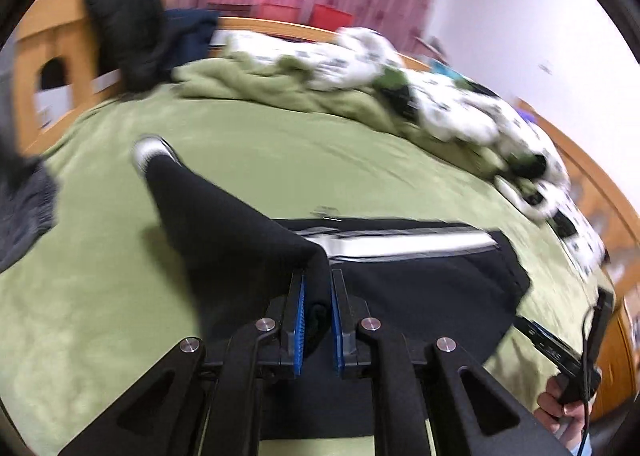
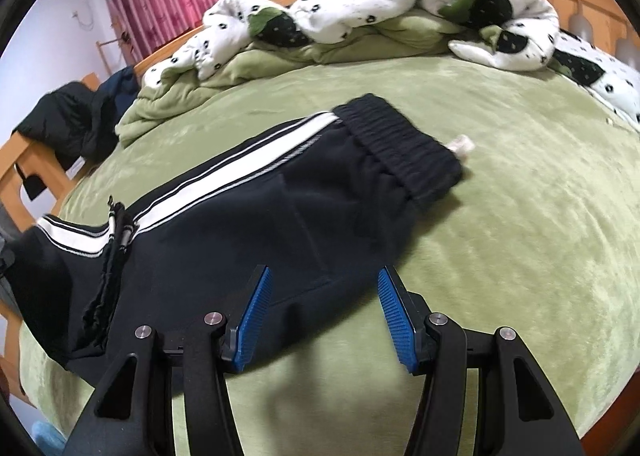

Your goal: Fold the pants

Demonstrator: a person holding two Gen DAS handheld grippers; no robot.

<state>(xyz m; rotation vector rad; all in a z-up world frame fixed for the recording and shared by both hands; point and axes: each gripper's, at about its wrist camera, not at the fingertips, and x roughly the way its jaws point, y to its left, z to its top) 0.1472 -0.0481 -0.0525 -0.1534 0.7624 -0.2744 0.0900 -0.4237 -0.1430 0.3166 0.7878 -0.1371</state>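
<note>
Left tool (image 1: 318,288) clamped on black pants (image 2: 248,207), white side stripe, right tool (image 2: 324,284) spread apart, green bedspread (image 2: 500,256)

The pants (image 2: 256,211) are black, with a white stripe bordered by thin lines along the side seam. They are laid flat across the green bed (image 2: 500,256), the ribbed waistband (image 2: 400,151) at the far right. A black drawstring (image 2: 108,276) is seen at the near left. One part of the fabric (image 1: 224,223) is lifted and folded over.
</note>
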